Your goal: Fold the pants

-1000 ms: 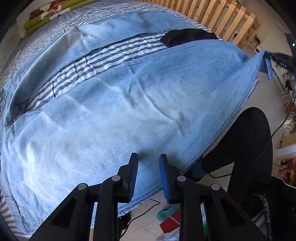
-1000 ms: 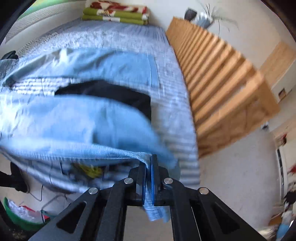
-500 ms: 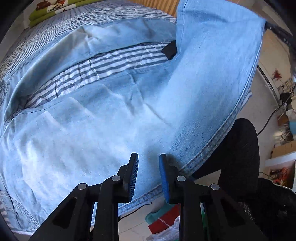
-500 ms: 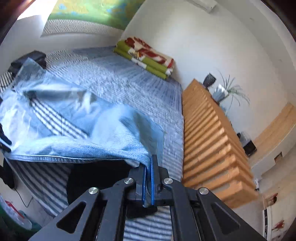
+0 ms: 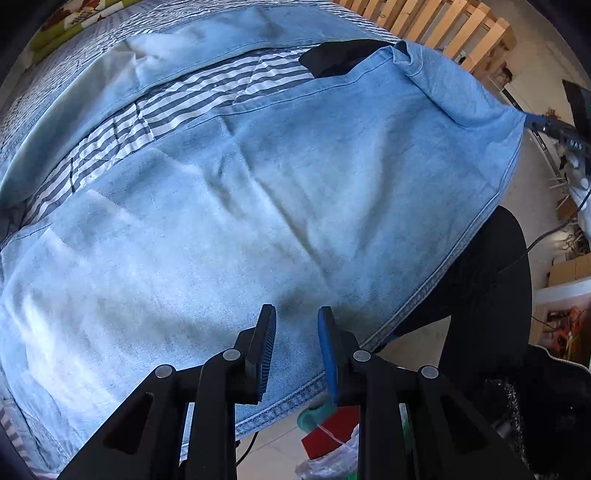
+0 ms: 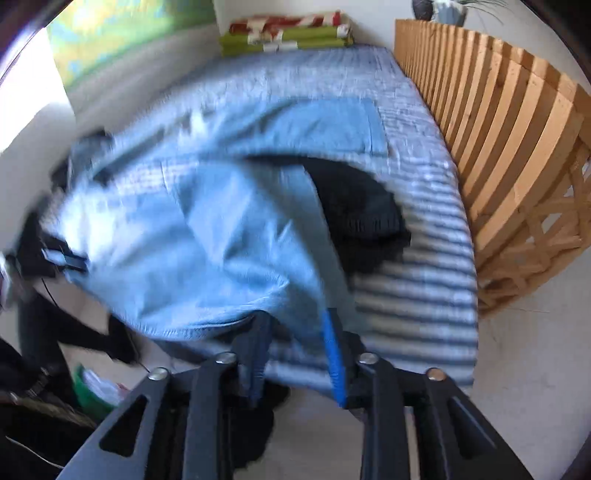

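Light blue jeans (image 5: 295, 184) lie spread over the striped bed cover (image 5: 184, 107), their near leg reaching the bed's edge. My left gripper (image 5: 296, 314) hovers over that leg near its seam, jaws apart with only flat denim under them. In the blurred right wrist view, my right gripper (image 6: 295, 321) is at the leg's hem. Its jaws are opening, and the hem of the jeans (image 6: 221, 240) lies loosely between them without being pinched. The right gripper (image 5: 550, 125) also shows in the left wrist view, at the hem corner.
A black garment (image 5: 343, 55) lies on the bed beyond the near leg. A wooden slatted frame (image 6: 498, 129) runs along the bed's right side. Folded blankets (image 6: 288, 33) sit at the far end. A person's black-clad leg (image 5: 480, 277) stands by the bed, with clutter (image 5: 325, 432) on the floor.
The right gripper lifted the leg's hem high, then brought it back down over the bed, and its jaws have parted from shut. The left gripper has barely shifted.
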The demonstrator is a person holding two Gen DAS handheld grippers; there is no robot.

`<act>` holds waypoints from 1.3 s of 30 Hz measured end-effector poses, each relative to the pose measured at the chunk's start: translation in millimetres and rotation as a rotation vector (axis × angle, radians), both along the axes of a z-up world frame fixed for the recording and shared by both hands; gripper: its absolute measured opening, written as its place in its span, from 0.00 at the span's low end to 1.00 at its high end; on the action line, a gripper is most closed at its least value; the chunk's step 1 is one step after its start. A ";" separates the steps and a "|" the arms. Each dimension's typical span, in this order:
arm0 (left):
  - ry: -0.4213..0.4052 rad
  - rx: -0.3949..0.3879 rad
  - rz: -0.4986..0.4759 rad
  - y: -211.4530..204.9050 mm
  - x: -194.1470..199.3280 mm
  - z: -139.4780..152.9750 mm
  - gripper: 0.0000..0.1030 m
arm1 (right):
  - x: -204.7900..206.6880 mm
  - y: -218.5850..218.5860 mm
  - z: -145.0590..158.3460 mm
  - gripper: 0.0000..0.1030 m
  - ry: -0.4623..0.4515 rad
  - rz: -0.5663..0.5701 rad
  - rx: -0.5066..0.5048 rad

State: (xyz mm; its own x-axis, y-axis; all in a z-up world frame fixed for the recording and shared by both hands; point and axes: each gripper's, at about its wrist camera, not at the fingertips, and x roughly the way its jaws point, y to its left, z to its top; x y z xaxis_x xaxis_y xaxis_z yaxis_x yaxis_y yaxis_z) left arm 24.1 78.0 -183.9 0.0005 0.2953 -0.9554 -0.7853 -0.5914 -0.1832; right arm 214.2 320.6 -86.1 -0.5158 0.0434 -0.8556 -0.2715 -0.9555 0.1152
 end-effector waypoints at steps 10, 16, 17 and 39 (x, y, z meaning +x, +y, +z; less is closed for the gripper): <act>0.036 -0.008 0.054 -20.3 -4.9 20.1 0.24 | -82.2 6.3 22.6 0.41 0.082 0.108 -0.031; 0.041 -0.007 0.097 -28.5 -14.7 21.6 0.24 | -123.4 45.4 -41.1 0.40 -0.049 -0.079 -0.106; 0.038 -0.007 0.094 -29.5 -14.3 21.3 0.24 | -126.5 47.8 -50.6 0.41 -0.059 -0.087 -0.125; 0.146 0.052 0.504 -174.1 -83.2 62.4 0.25 | -109.1 53.4 -33.1 0.13 -0.246 -0.421 0.438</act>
State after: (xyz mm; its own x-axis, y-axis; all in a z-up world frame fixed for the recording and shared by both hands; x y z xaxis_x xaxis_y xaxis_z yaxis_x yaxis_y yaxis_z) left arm -59.1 -96.2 -121.5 -0.2860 0.2720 -0.9188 -0.4253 -0.8953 -0.1327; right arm 105.1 374.0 -119.2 -0.1701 0.5700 -0.8038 -0.6010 -0.7064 -0.3738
